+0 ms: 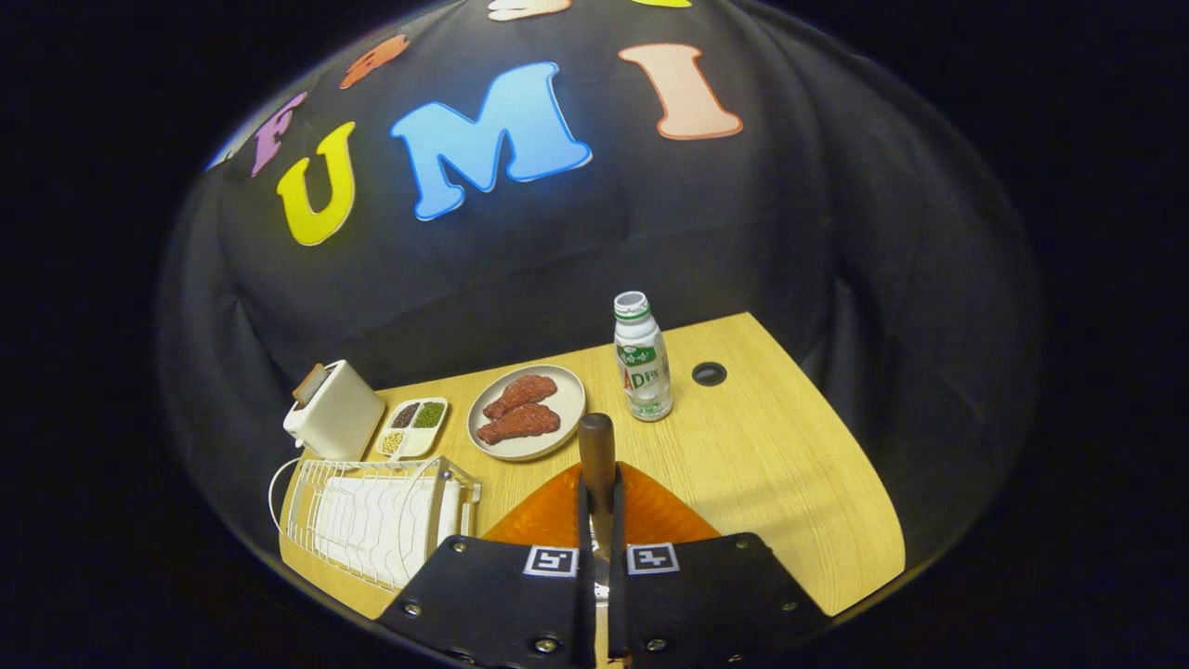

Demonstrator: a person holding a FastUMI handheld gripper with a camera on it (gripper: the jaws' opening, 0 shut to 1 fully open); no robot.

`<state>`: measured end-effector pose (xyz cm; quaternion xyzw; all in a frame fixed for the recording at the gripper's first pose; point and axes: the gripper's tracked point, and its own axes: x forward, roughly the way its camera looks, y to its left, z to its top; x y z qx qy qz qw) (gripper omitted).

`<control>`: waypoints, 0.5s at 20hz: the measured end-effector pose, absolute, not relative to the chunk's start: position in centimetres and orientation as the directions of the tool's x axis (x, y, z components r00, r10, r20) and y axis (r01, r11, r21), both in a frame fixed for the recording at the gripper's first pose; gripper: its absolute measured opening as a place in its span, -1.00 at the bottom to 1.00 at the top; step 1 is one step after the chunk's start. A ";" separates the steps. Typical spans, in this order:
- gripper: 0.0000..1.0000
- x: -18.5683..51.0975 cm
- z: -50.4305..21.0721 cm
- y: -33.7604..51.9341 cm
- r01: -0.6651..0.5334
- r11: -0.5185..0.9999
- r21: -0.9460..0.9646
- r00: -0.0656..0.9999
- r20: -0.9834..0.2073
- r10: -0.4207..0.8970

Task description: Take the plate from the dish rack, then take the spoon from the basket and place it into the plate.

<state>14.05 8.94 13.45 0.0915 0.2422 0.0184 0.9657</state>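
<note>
My gripper (600,497) is shut on a spoon (597,444). Its brown wooden handle sticks out ahead of the fingertips, and its metal shaft runs back between the fingers. Right under the fingers lies an orange ridged dish (543,516) that looks like the plate; the gripper body hides its near part. The spoon's bowl is hidden. The white wire dish rack (372,516) stands to the left of the fingers on the wooden table (771,455), with a white tray under it.
Beyond the fingers sits a beige plate with two pieces of meat (527,412). A small bottle (641,358) stands to its right, near a round hole (709,373) in the table. A divided snack tray (414,426) and a white toaster (333,411) lie behind the rack.
</note>
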 end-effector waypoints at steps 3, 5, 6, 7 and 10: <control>-0.90 11.8 17.5 11.2 -0.052 0.989 0.136 0.919 -0.381 0.101; -0.90 9.9 19.4 13.8 -0.105 0.986 0.129 0.931 -0.336 0.143; -0.90 8.9 20.0 15.3 -0.139 0.981 0.132 0.929 -0.326 0.175; -0.90 7.7 20.1 17.0 -0.173 0.975 0.138 0.923 -0.322 0.209; -0.90 4.5 19.3 22.1 -0.269 0.952 0.148 0.894 -0.329 0.304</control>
